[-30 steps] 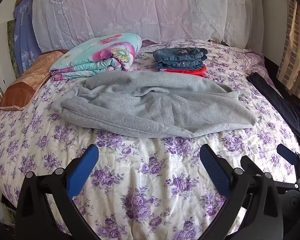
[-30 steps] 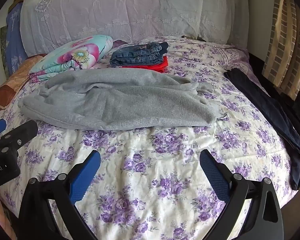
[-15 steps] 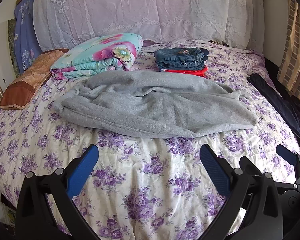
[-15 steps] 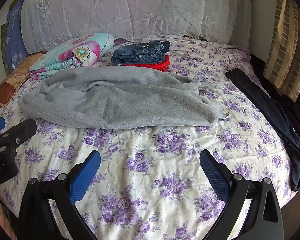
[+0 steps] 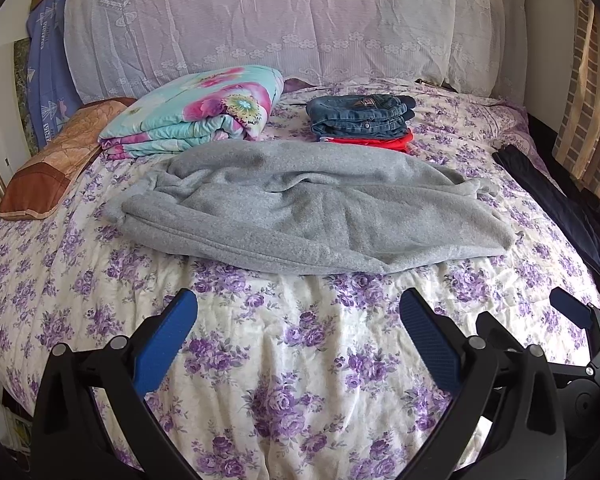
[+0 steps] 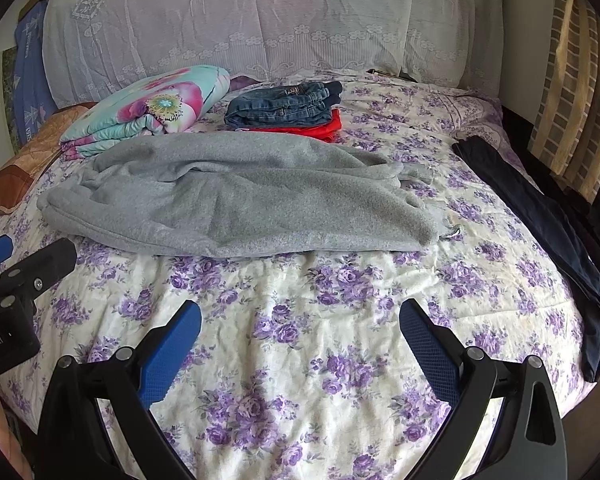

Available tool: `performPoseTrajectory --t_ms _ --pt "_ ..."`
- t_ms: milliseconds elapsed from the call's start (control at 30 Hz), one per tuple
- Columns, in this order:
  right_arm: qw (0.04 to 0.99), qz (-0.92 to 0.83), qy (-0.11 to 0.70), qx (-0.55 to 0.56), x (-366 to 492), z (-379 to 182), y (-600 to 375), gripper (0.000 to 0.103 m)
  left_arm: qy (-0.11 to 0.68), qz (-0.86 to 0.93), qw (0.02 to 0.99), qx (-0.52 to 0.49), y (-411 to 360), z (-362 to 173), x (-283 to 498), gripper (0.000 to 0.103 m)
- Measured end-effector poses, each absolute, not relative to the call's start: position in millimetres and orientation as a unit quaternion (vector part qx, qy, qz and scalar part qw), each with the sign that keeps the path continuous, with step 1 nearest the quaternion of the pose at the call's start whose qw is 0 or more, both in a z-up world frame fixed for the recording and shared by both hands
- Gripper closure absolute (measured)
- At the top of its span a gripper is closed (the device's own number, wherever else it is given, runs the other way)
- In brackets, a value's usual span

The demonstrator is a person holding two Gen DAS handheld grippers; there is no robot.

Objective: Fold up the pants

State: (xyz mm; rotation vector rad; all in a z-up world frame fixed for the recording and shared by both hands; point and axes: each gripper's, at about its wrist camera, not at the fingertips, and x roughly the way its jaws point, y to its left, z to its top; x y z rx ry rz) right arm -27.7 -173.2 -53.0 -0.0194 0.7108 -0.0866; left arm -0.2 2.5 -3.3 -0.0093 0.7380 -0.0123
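Grey fleece: the pants lie rumpled across the middle of the bedspread, long side running left to right, soft nap, loose folds along the upper edge.
Left gripper: my left gripper hovers low over the near part of the bed, pointed at the pants and short of them; blue ribbed pads stand wide apart, with nothing between them.
Right gripper: my right gripper hangs just beside the left one at the same height, fingers spread wide and empty, black arms with round rivets.
Neighbour view: from the right wrist, the left tool shows at the left edge as a black body with a blue tip.
Writing: white letters on that black body read "bot.AI"; the start is cut off by the picture edge.
Pants hem: in the right wrist view, a pale drawstring end sticks out at the right end of the pants.
Bedspread: cream quilted cotton printed with purple roses, puckered.
Quilt: a folded quilt in turquoise and pink flowers sits behind the pants on the left.
Jeans: folded blue denim sits stacked on a red garment, behind the pants and right of the quilt.
Dark cloth: a long navy garment lies along the right edge of the bed.
Headboard: covered in white lace with flower trim.
Cushion: brown and tan, at the far left.
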Motion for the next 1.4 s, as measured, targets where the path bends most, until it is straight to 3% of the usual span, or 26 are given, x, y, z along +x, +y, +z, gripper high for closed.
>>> performPoseTrajectory --t_ms 1400 --pt "0.937 -0.041 0.347 -0.008 -28.0 -52.5 -174.0 0.003 0.362 -0.005 0.932 -0.001 -1.8 -4.2 -0.1 0.005"
